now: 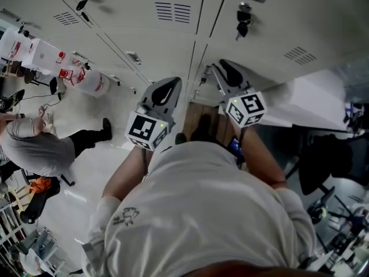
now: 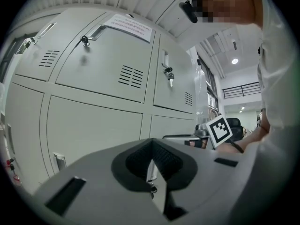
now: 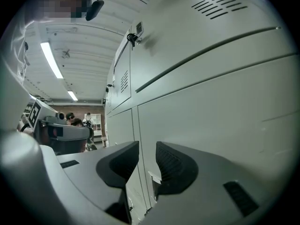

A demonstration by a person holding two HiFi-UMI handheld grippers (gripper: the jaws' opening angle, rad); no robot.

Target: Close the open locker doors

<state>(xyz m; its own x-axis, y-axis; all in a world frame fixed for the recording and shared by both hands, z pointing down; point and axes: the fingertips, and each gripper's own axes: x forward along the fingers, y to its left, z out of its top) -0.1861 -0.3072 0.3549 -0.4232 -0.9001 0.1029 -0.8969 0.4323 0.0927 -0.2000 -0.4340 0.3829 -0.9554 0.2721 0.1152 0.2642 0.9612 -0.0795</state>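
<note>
A wall of pale grey lockers (image 1: 173,45) fills the top of the head view. Both grippers point level at it from close by. My left gripper (image 1: 169,84) has its dark pads meeting at the tips with nothing between them, and faces shut doors (image 2: 93,125). My right gripper (image 1: 223,68) is open and empty. Its fingers (image 3: 176,165) stand beside a large grey door panel (image 3: 225,102) that fills the right of its view. A white panel (image 1: 314,105) juts out low on the right, apparently an open door. A brown patch (image 1: 203,120) shows below the grippers.
Keys hang from a lock (image 1: 242,22) above the right gripper and from another lock (image 2: 169,75). A seated person (image 1: 34,149) and plastic bags (image 1: 81,79) are on the floor side at left. Dark chairs and clutter (image 1: 323,172) are at right.
</note>
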